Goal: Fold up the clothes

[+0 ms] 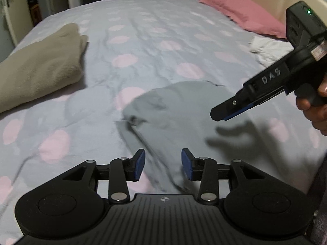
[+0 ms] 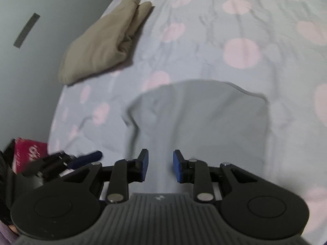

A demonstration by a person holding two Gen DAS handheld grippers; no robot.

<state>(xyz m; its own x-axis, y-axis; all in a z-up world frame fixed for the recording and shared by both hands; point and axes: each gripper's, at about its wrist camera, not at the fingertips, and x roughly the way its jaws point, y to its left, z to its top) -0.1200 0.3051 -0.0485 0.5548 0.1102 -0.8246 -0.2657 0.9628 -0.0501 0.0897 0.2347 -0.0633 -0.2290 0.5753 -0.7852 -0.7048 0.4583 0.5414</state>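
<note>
A bed point(image 1: 155, 32) in a grey sheet with pink spots fills the room. The grey garment point(image 2: 204, 122) lies flat near its edge, below both tools: left tool point(image 1: 163, 164) and right tool point(image 2: 160, 166) released, empty. Only the left view shows the pink pillow point(image 1: 245, 14); a folded beige cloth point(image 2: 102, 40) lies well apart.

Each camera sits just behind its own claw, looking steeply down and forward along the fingers at the bed point(image 1: 143, 24), close above it. Both views share the grey garment point(image 1: 179, 110) ahead of the claws and the beige bundle point(image 2: 102, 40) to their left.
</note>
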